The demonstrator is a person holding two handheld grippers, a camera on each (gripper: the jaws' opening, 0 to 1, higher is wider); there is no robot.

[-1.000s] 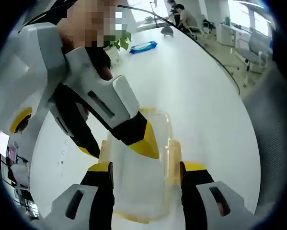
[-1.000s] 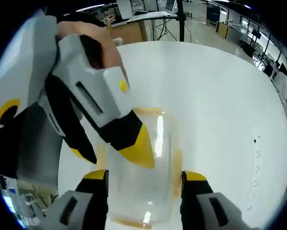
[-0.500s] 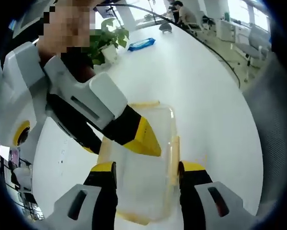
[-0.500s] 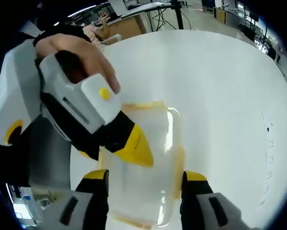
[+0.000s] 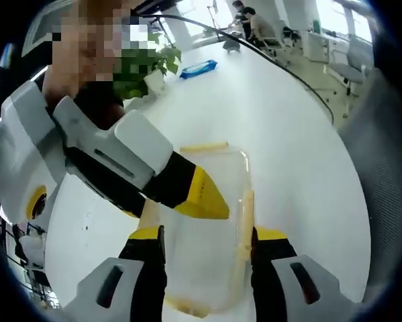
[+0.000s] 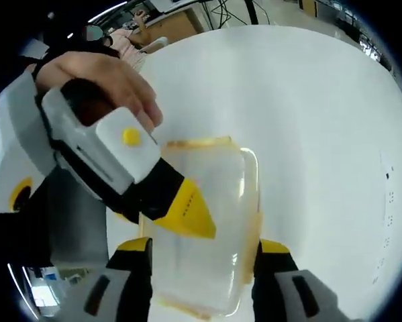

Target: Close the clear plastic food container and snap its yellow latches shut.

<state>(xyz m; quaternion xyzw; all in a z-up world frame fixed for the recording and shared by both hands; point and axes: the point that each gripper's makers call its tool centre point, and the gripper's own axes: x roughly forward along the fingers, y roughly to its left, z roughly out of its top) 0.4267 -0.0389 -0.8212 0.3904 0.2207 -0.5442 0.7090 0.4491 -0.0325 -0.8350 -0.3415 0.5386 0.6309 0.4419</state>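
Note:
The clear plastic container lies on the white table with its lid on. A yellow latch runs along its far end and another along its right side. My left gripper is open, its jaws standing on either side of the container. A yellow-tipped finger of the right gripper rests on the lid. In the right gripper view the container sits between the jaws of the open right gripper. There a left gripper finger lies across the lid, held by a hand.
A potted plant and a blue pack stand at the table's far side, with people seated beyond. A grey chair is close on the right. The table's right half is bare white.
Both cameras have tilted a little, so the container sits slightly farther up between the jaws. Each crossing gripper's yellow tip stays on the lid, and the jaws' spread is unchanged.

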